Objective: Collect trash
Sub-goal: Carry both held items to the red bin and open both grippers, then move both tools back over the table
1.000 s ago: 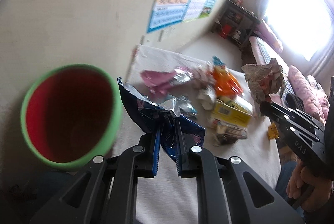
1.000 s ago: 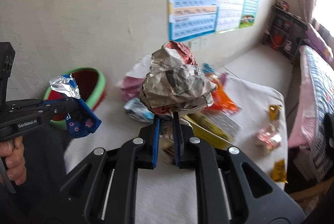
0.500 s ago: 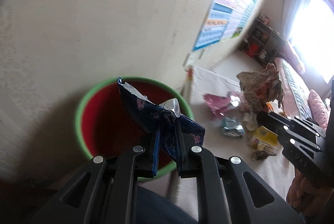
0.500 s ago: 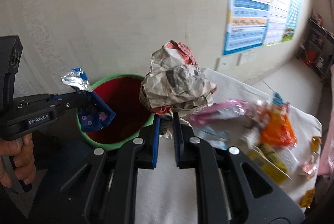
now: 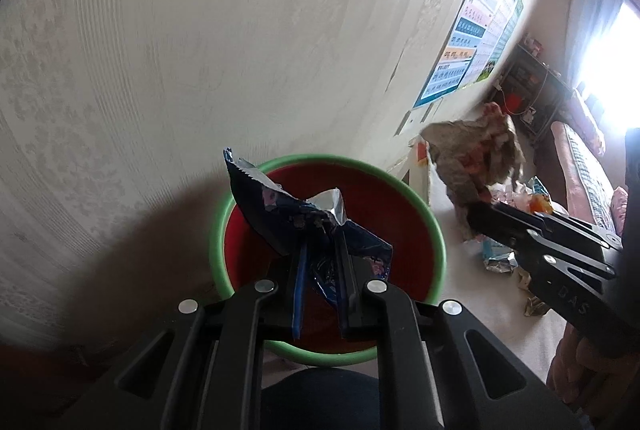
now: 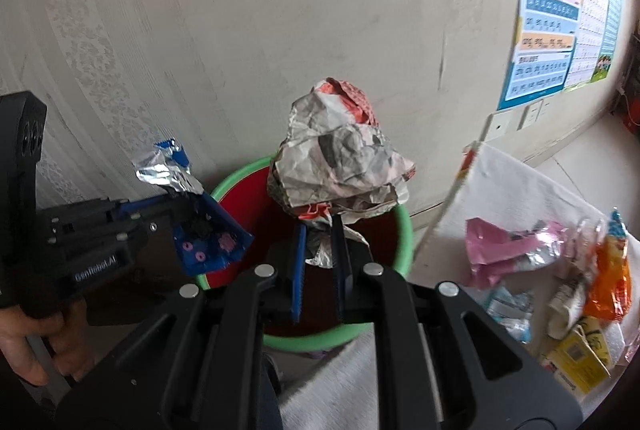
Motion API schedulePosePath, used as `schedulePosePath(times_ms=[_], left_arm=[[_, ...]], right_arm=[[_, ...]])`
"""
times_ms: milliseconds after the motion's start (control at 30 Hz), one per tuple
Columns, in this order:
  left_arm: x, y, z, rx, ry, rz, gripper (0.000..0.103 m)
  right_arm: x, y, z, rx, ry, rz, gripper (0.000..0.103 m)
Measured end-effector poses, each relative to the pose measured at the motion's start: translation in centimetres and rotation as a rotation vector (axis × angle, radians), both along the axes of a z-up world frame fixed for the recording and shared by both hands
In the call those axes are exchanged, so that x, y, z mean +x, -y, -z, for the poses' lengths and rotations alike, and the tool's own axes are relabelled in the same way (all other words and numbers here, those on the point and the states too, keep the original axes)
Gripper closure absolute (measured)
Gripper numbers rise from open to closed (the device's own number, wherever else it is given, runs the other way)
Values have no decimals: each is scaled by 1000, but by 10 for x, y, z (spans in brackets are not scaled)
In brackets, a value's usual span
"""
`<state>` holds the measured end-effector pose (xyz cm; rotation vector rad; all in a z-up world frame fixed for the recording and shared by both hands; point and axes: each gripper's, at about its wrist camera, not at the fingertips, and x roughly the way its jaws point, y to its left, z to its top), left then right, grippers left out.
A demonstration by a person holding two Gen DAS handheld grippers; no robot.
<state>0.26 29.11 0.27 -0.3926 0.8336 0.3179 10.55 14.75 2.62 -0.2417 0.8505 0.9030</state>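
A red bin with a green rim (image 5: 434, 222) (image 6: 404, 230) stands on the floor by the wall. My left gripper (image 5: 320, 242) (image 6: 180, 205) is shut on a blue foil wrapper (image 5: 280, 213) (image 6: 208, 234) and holds it above the bin's opening. My right gripper (image 6: 318, 230) (image 5: 474, 209) is shut on a crumpled paper ball (image 6: 340, 165) (image 5: 472, 149), also held above the bin, at its right side.
A white-covered table (image 6: 520, 181) to the right carries several wrappers: pink (image 6: 504, 242), orange (image 6: 608, 282), a yellow box (image 6: 576, 354). The patterned wall is just behind the bin. A poster (image 6: 556, 29) hangs on it.
Both grippers swung left from over the table to above the bin, each still holding its trash. The bin now sits centred under both.
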Motion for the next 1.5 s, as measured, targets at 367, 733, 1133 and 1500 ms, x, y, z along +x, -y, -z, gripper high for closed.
schedulePosePath(times_ms=[367,733,1133,1500], left_arm=[[14,-9,20,-38,-20,39,90],[14,-14,25,-20,-11,-25,18],[8,40,2,75,21,58,8],[29,132,-11,25,45,249,8]], right_arm=[[16,-25,32,-55,-74,-6,87],[21,-6,44,-83,-99,51,26],[0,88,25,-109,9,196,5],[-10,205,16,-116,27,371,5]])
